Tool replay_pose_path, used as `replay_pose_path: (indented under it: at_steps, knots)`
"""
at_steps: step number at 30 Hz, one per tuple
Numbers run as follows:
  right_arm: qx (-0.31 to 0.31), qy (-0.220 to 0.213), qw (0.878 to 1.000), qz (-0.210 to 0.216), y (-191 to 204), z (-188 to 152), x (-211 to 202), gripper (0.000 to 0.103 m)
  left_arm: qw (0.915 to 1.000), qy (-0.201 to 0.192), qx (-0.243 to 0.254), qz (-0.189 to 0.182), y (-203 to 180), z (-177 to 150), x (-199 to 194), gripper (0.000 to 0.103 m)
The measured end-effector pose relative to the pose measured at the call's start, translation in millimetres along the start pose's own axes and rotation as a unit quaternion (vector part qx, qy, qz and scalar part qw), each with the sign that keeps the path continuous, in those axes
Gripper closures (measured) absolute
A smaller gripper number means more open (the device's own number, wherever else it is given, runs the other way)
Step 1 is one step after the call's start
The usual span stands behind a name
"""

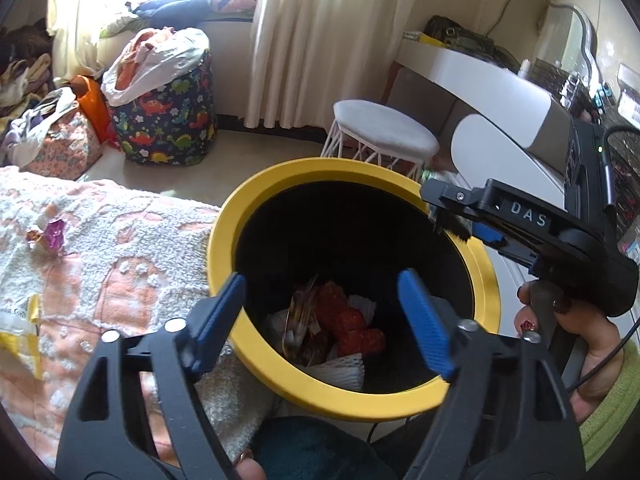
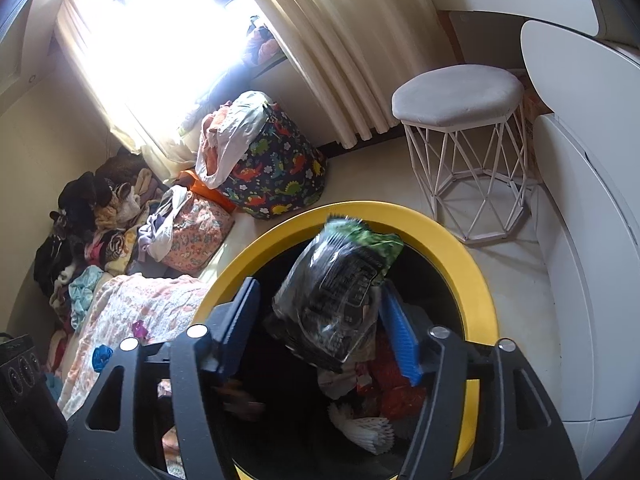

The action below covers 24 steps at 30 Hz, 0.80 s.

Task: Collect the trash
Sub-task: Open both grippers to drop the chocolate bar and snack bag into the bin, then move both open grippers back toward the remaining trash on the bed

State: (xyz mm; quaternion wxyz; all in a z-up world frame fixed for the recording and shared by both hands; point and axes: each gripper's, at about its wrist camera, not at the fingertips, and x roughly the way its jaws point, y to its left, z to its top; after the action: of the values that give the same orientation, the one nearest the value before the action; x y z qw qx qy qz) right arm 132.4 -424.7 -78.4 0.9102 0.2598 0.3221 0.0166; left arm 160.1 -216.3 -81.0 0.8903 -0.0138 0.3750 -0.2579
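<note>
Bin: yellow-rimmed bin [image 1: 280, 384] sits directly ahead of and below both my tools, beside the bed.
Right tool: right tool [image 2: 320, 322] is poised over the bin mouth, fingers spread wide; a dark plastic wrapper [image 2: 340, 292] hangs between them, against the blue pad [image 2: 400, 336] on the tool's right side. I cannot tell whether it is pinched or already loose.
Left tool: left tool [image 1: 324, 320] is spread wide, holding nothing, aimed into the bin.
Bin contents: red wrappers [image 1: 348, 320], white foam netting [image 1: 340, 368] and a brown-streaked packet lie at the bottom.
Risk: I judge the wrapper could snag on the pad's ridges, or tip onto the rim beyond the tool and slide to the floor, since its top corner overlaps the far rim in my right view.
Left to collect: a purple foil scrap [image 1: 54, 236] lies on the bed cover [image 1: 120, 240], well left of my left tool; a blue scrap [image 2: 102, 356] lies on it too.
Other containers: dinosaur-print bag [image 1: 164, 116], far ahead, is stuffed with cloth.
</note>
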Motion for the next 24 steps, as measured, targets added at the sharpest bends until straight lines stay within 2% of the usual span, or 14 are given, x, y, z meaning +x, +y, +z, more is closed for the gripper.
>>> replay_pose_path:
  at_steps: [2,3,24]
  knots:
    - [-0.001,-0.002,1.0,-0.001,1,0,0,0.036,1.0,-0.007,-0.005,0.003,3,1,-5,0.019]
    - [-0.001,-0.002,1.0,-0.001,2,0,0,0.035,0.9998,-0.014,-0.007,0.008,4,1,-8,0.011]
    - [-0.074,-0.012,0.997,0.032,50,-7,-8,0.032,0.9964,-0.057,-0.043,0.046,31,-1,-60,0.011]
